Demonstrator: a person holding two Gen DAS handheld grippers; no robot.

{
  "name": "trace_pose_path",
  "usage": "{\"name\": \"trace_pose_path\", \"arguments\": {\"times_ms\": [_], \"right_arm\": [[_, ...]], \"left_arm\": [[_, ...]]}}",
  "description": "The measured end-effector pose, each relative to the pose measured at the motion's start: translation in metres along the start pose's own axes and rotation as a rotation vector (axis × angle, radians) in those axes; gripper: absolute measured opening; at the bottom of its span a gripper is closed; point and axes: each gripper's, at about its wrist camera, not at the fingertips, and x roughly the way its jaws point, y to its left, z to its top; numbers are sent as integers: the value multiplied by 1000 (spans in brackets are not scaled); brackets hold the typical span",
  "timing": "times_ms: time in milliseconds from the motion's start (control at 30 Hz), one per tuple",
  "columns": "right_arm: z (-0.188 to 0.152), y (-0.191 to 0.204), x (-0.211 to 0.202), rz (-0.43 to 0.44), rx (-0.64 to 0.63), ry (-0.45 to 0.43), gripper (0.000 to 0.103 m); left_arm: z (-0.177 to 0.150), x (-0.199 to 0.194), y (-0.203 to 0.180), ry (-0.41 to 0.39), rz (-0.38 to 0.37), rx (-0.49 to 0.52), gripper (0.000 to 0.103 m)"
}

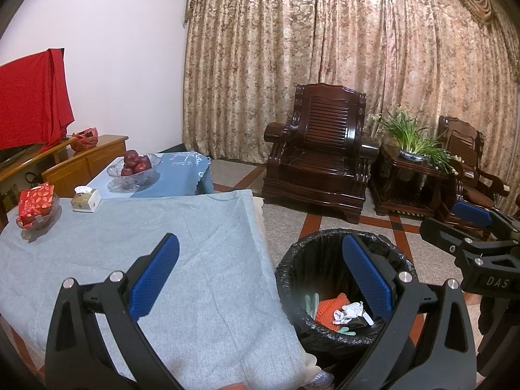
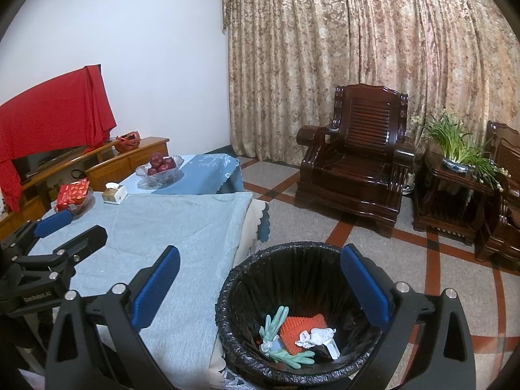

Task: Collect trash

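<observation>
A low counter draped in a pale grey-blue woven cloth fills the left of both views, standing on a speckled stone floor with red and black inlaid bands. Behind it hang heavy beige floral curtains, with a dark carved wooden armchair before them. At the counter's far end sit a clear glass bowl of dark red apples, a small cream tissue box and a red patterned packet in a glass dish.

Just beside the counter's right edge stands the round waste bin lined with a black plastic bag, upright, its mouth facing up. Inside lie a mint-green rubber glove, its long axis running up from the bin's bottom against the left wall, an orange ribbed mat and crumpled white paper.

The left gripper hangs level over the counter's edge and the bin, its blue-padded fingers spread wide and holding nothing. The right gripper hovers likewise above the bin, fingers equally spread and bare.
</observation>
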Motion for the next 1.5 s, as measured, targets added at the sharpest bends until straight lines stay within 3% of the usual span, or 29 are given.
{"name": "trace_pose_path", "arguments": {"times_ms": [1500], "right_arm": [[0, 2, 0, -1, -2, 2, 97]], "left_arm": [[2, -2, 6, 5, 1, -2, 98]]}}
